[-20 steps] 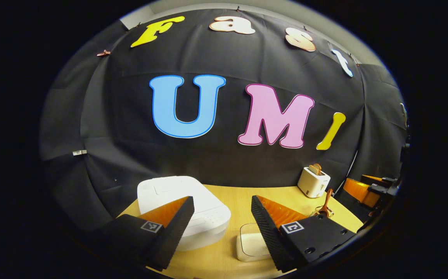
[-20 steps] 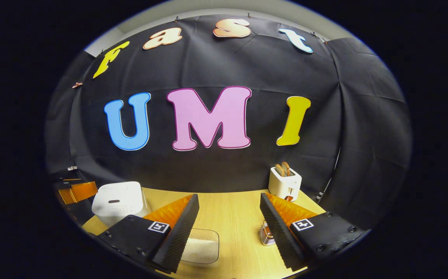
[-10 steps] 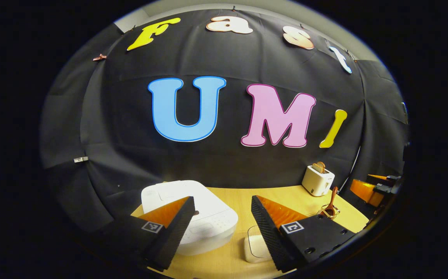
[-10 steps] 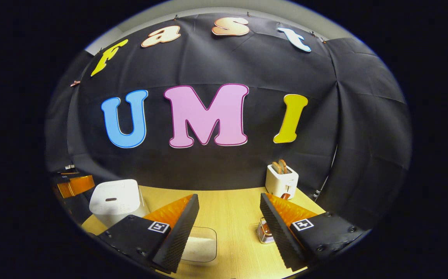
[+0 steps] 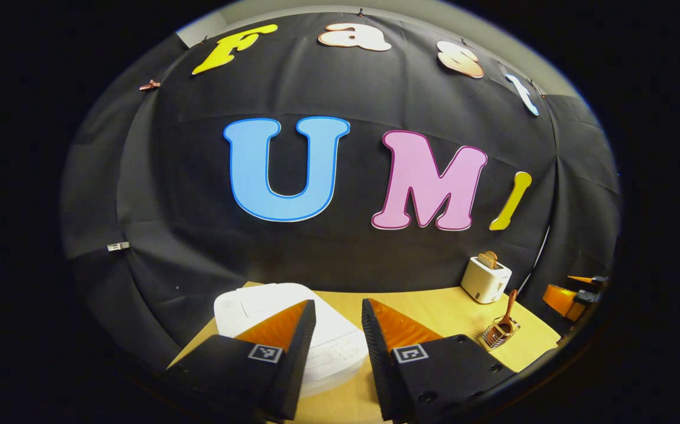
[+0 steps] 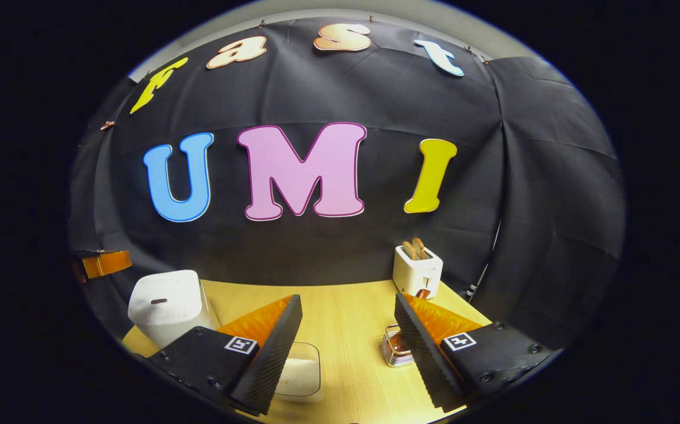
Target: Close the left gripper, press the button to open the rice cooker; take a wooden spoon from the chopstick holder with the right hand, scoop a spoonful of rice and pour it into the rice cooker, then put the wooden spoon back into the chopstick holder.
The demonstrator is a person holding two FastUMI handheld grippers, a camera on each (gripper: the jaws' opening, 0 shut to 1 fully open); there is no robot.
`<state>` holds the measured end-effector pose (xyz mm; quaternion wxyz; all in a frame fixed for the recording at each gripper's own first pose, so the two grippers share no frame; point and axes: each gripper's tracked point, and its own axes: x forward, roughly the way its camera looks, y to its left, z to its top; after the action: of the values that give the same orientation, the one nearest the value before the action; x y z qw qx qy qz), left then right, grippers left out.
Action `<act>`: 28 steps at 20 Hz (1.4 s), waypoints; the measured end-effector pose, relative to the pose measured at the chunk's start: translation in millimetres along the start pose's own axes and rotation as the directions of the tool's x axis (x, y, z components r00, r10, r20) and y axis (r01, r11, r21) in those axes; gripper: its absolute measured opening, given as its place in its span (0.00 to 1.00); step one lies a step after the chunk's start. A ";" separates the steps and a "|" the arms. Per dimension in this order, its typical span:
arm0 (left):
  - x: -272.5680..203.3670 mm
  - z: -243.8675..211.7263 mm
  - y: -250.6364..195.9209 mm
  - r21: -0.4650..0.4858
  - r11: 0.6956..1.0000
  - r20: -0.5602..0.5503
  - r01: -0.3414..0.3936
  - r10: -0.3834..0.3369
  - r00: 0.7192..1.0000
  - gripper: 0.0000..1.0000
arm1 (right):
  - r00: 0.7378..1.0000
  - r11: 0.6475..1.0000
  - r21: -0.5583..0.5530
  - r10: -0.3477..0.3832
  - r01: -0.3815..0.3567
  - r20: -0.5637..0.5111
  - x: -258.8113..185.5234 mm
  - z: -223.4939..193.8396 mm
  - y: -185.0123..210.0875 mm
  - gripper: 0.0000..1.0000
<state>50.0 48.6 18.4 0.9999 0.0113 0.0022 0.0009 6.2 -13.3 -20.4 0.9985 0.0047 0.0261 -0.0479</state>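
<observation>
Both grippers hang above a pale wooden table (image 6: 345, 318) inside a booth walled with black cloth. Seen in the left gripper view, the left gripper (image 5: 338, 315) has its fingers drawn near together, a narrow gap left between the tips and nothing held. Just under and beyond those tips sits the white rice cooker (image 5: 292, 330), lid down, its long side running from near left to far right. Off to the right stands the wire chopstick holder (image 5: 494, 334), and the wooden spoon (image 5: 509, 307) rises from it handle-up, leaning slightly right. A white toaster (image 5: 485, 279) with bread in its slots stands behind it, against the cloth. In the right gripper view, the right gripper (image 6: 348, 312) is spread wide and empty. A clear container of rice (image 6: 299, 374) lies by its left finger, the holder just beside its right finger, partly hidden, and the cooker well off to the left.
</observation>
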 end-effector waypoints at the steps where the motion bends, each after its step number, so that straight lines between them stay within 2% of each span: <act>1: 2.8 -1.8 2.4 -0.010 1.000 -0.009 0.004 -0.004 1.000 0.49 | 1.000 1.000 0.001 -0.006 0.006 -0.001 0.4 -0.5 -1.1 0.98; 2: 7.1 -2.0 7.7 -0.015 1.000 -0.015 -0.005 0.004 1.000 0.35 | 1.000 1.000 0.003 -0.012 0.012 -0.003 0.6 -0.5 -3.3 0.98; 4: 16.3 -8.0 21.8 -0.007 0.999 -0.042 -0.041 0.041 0.998 0.20 | 0.999 1.000 0.014 -0.024 0.024 -0.021 -0.1 -4.3 -6.8 0.98; 6: 24.4 -12.6 39.4 0.001 0.995 -0.062 -0.095 0.095 0.994 0.10 | 0.999 0.999 0.021 -0.033 0.033 -0.023 -1.7 -6.0 -8.2 0.98; 7: 29.8 -16.4 41.9 -0.004 0.996 -0.076 -0.090 0.090 0.993 0.06 | 0.999 0.999 0.022 -0.037 0.038 -0.025 -2.4 -6.1 -9.8 0.98; 9: 42.4 -34.9 42.9 -0.024 0.998 -0.151 -0.066 0.061 0.987 0.05 | 0.998 0.999 0.020 -0.048 0.049 -0.031 -5.2 -7.9 -11.6 0.98; 14: 73.2 -84.9 59.6 -0.052 0.993 -0.344 -0.102 0.078 0.936 0.05 | 0.996 0.996 0.024 -0.080 0.081 -0.048 -13.5 -13.1 -17.9 0.98; 20: 85.1 -116.7 63.5 -0.107 0.990 -0.442 -0.094 0.038 0.896 0.05 | 0.989 0.993 0.028 -0.115 0.118 -0.092 -27.1 -23.7 -22.5 0.98; 25: 87.6 -124.2 64.1 -0.117 0.989 -0.420 -0.093 0.036 0.907 0.06 | 0.985 0.989 0.009 -0.145 0.146 -0.092 -36.2 -20.9 -18.9 0.98; 28: 87.4 -128.7 64.4 -0.144 0.987 -0.423 -0.073 0.005 0.906 0.06 | 0.986 0.990 -0.007 -0.140 0.140 -0.094 -39.5 -21.3 -5.3 0.98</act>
<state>136.7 116.1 -109.3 0.9734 -0.0675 0.2175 0.0234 -34.7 -14.6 -39.7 0.9903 0.0049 0.0733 -0.1178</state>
